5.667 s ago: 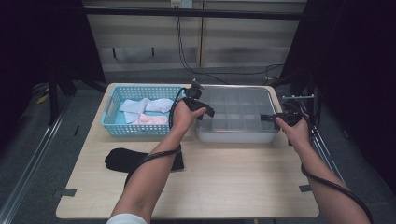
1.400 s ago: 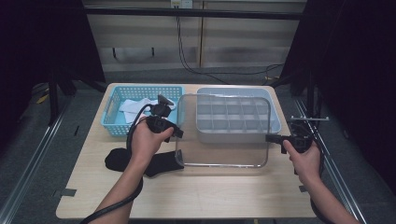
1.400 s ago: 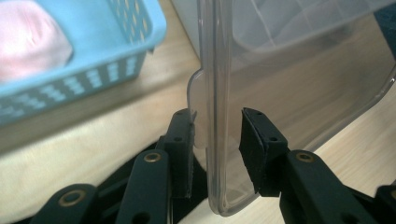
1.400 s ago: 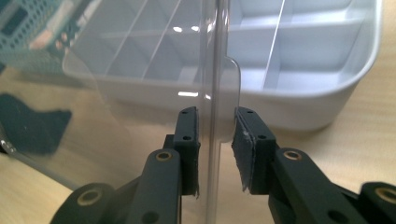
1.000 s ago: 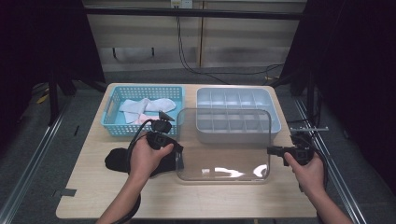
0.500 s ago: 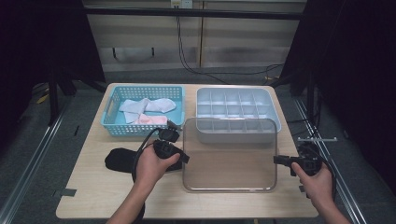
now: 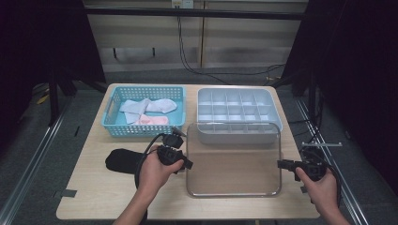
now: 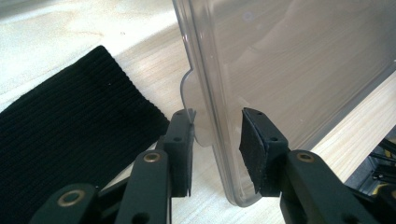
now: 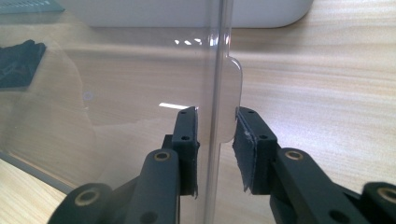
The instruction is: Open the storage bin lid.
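The clear plastic lid [image 7: 233, 159] is a flat, see-through rectangle with rounded corners and a raised rim, so the pale wood of the counter [image 7: 94, 197] shows through it. It lies near the front of the counter, its far edge overlapping the near wall of the grey divided box [image 7: 234, 110], its left edge near a black cloth [image 7: 123, 161]. A small rounded tab juts from the middle of each short side [image 9: 233, 100], and each tab sits between a gripper's jaws. In the left gripper view the lid appears tilted, one long edge low on the wood [image 8: 289, 70].
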`<state>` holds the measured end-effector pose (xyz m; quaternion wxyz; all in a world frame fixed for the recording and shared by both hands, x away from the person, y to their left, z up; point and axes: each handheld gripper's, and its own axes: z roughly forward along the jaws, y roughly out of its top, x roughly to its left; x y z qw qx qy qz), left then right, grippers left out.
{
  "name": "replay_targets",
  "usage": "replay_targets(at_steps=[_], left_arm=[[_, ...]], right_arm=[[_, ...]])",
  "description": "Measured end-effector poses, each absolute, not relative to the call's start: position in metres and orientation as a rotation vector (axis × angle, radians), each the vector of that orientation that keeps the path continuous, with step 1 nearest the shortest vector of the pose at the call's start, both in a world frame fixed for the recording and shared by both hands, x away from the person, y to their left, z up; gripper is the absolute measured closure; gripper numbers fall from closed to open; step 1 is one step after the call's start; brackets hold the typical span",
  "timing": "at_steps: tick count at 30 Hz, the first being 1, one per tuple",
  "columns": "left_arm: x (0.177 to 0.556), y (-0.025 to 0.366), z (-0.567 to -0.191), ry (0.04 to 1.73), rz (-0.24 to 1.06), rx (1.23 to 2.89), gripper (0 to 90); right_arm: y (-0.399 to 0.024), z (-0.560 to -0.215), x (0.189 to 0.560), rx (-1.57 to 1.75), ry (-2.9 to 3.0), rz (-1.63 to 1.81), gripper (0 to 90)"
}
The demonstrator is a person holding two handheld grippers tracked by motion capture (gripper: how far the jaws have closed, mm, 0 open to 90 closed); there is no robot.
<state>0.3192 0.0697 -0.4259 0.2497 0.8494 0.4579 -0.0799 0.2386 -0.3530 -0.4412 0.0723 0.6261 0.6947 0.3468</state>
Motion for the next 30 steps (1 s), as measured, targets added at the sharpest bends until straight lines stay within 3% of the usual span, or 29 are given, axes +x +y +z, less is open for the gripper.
replay_targets(at_steps=[30], left_arm=[[0.308,0.056,-0.443,1.208,-0.264,2.371,60.7]], right_arm=[[-0.361,-0.456,0.221,1.916,2.073,1.012,66.1]])
